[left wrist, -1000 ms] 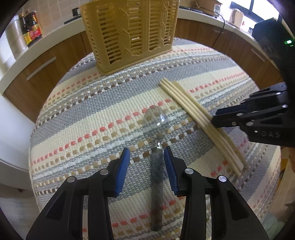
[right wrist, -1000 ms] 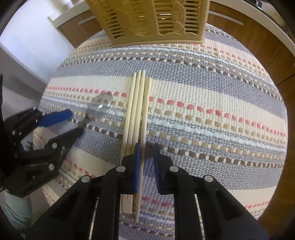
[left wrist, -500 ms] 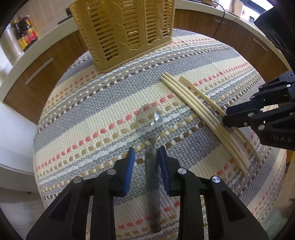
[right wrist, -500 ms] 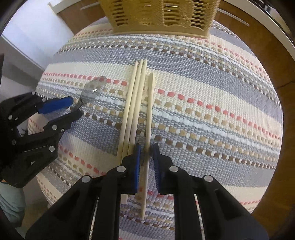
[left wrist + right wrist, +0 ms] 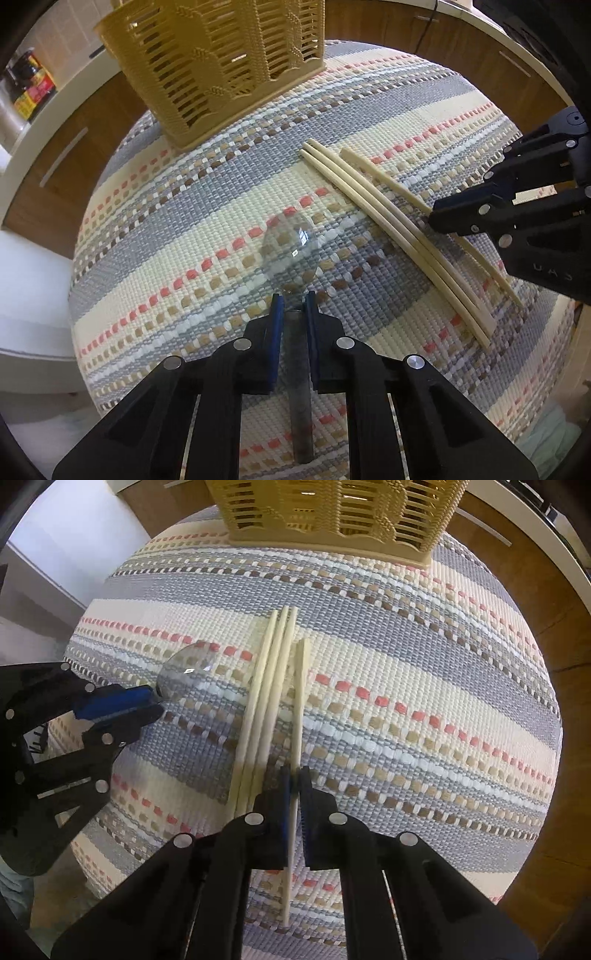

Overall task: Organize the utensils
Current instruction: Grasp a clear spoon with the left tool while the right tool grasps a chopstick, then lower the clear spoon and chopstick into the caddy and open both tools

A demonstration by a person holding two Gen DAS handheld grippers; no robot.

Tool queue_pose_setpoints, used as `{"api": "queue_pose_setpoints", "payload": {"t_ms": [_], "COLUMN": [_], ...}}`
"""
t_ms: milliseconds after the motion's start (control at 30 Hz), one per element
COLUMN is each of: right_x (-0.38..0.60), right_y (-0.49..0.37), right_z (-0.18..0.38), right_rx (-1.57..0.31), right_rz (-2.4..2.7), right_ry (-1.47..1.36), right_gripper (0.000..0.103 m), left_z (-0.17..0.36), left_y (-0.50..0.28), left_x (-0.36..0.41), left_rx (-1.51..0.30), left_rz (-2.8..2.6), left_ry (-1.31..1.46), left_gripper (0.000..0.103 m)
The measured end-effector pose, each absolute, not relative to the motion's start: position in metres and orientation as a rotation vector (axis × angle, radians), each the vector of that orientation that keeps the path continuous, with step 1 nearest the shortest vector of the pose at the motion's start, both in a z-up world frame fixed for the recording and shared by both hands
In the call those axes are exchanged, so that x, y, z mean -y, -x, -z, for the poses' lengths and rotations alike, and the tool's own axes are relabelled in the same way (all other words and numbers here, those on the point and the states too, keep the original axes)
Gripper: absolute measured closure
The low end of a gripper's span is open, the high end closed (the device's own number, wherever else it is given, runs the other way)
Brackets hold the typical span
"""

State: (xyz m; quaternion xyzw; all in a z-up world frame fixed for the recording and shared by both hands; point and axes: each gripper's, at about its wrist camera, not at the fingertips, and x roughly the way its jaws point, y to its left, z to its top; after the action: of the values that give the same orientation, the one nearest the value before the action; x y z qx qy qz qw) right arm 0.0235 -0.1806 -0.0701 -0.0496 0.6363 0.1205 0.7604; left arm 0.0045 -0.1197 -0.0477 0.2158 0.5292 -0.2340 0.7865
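A spoon (image 5: 290,245) with a clear bowl and dark grey handle lies on the striped woven mat (image 5: 184,221). My left gripper (image 5: 293,301) is shut on the spoon's handle just behind the bowl; it also shows in the right wrist view (image 5: 153,703). Several pale chopsticks (image 5: 373,199) lie side by side to the right. My right gripper (image 5: 295,771) is shut on one chopstick (image 5: 301,686), pulled slightly apart from the other three (image 5: 264,701). A yellow slatted utensil basket (image 5: 218,62) stands at the far end of the mat.
Wooden cabinets and a pale countertop (image 5: 37,122) curve behind the table. Bottles (image 5: 31,85) stand on the counter at far left. The mat's edge drops off close in front of both grippers.
My left gripper has closed onto the spoon handle. My right gripper has closed on one chopstick and drawn it apart from the bundle. Both views have moved closer to the basket.
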Motion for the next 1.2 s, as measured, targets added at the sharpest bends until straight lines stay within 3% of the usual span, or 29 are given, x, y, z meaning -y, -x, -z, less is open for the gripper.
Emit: {"api": "queue_pose_setpoints", "payload": {"t_ms": [267, 767, 1000, 1200], "right_x": [0.184, 0.212, 0.229, 0.257], "right_y": [-0.017, -0.003, 0.019, 0.043], "right_z": [0.052, -0.037, -0.091, -0.142], "right_rx": [-1.312, -1.073, -0.813, -0.485], "right_rz": [-0.267, -0.338, -0.419, -0.480], "right_ry": [0.091, -0.022, -0.138, -0.239], "right_gripper": [0.100, 0.100, 0.100, 0.100], "left_z": [0.021, -0.081, -0.128, -0.163], "left_y": [0.016, 0.011, 0.011, 0.014], "left_x": [0.121, 0.076, 0.058, 0.052], "left_rx": [-1.011, -0.736, -0.596, -0.443], "left_rz": [0.481, 0.468, 0.482, 0.515], "left_ry": [-0.428, -0.213, -0.069, 0.033], "left_gripper": [0.093, 0.093, 0.093, 0.093]}}
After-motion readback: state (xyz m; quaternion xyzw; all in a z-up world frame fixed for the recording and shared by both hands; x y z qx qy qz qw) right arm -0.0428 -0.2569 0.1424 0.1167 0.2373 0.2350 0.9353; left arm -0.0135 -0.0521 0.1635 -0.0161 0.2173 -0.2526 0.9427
